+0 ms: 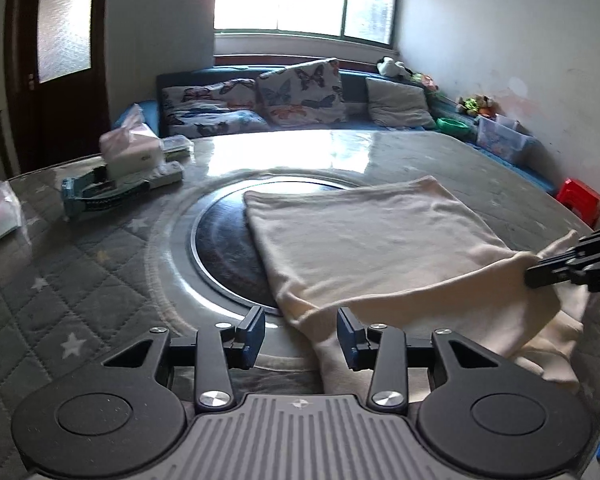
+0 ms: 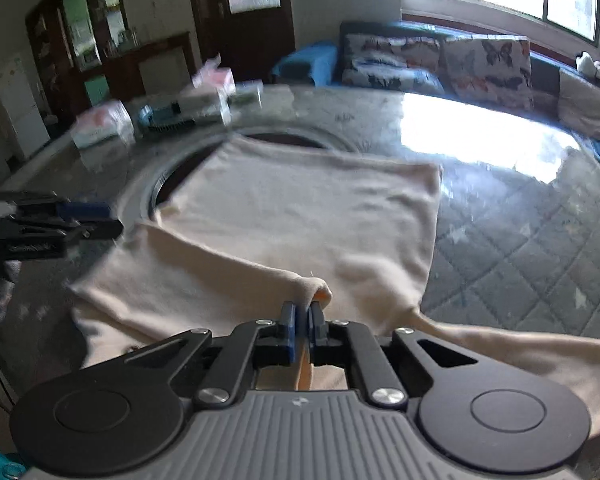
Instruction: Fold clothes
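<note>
A cream garment [image 1: 364,232] lies partly folded on the round table, over the dark centre disc [image 1: 224,248]. It also shows in the right wrist view [image 2: 300,208]. My left gripper [image 1: 301,334] is open, its fingers just above the garment's near left edge, holding nothing. My right gripper [image 2: 302,314] is shut on a fold of the garment's near edge and lifts it a little. The right gripper shows at the right of the left wrist view [image 1: 540,276], pinching cloth. The left gripper shows at the left of the right wrist view [image 2: 100,220].
A grey quilted star cover [image 1: 60,300] lies under glass on the table. A tissue box [image 1: 132,152], small boxes and a blue-black gripper tool [image 1: 96,196] sit at the far left. A sofa with butterfly cushions [image 1: 300,92] stands behind. A red stool [image 1: 584,200] stands at right.
</note>
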Available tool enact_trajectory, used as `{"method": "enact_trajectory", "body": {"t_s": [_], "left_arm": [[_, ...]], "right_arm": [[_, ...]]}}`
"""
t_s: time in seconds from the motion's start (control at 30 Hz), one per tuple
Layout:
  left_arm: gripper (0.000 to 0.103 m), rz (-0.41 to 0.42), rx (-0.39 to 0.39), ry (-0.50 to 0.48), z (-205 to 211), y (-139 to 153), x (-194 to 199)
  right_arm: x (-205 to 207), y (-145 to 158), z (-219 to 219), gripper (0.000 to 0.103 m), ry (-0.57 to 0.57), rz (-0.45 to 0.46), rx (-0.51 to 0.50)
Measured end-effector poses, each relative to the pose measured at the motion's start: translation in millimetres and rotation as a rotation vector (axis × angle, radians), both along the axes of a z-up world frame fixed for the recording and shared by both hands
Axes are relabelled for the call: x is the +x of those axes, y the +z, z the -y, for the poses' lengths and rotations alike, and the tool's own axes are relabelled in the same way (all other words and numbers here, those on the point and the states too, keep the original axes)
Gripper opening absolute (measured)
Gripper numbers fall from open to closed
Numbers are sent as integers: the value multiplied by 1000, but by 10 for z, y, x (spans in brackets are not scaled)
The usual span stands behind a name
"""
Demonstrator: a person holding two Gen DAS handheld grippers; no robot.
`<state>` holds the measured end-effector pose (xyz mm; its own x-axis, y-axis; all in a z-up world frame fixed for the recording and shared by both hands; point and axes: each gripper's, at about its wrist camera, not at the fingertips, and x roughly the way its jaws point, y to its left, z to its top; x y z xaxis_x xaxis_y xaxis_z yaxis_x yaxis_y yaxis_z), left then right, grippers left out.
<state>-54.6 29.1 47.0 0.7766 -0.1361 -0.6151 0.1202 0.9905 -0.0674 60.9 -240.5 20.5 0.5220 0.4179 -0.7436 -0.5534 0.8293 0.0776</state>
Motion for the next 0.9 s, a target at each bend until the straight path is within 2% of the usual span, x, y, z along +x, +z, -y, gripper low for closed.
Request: {"method": "enact_trajectory", "body": {"t_s": [0.07, 0.13, 0.27, 0.37, 0.63, 0.77, 0.9], "left_arm": [[34, -2, 6, -27, 64, -15, 0], [33, 6, 14, -56, 122, -17, -5], [24, 7, 9, -96, 202, -24, 57], [23, 7, -2, -115, 259, -47, 129], [24, -24, 6, -102, 275, -175, 267], [24, -11, 21, -108, 307, -146, 213], [24, 2, 20, -154, 413, -99, 97]], "right_arm": [[12, -53, -1, 10, -10, -5, -20], [-2, -55, 16, 12, -22, 18, -35], [-12, 42, 19, 12, -16, 65, -13], [2, 49, -61, 12, 23, 79, 0], [132, -210, -150, 11, 46, 9, -3], [21, -113, -79, 11, 54, 27, -13], [-175, -41, -89, 12, 115, 29, -24]]}}
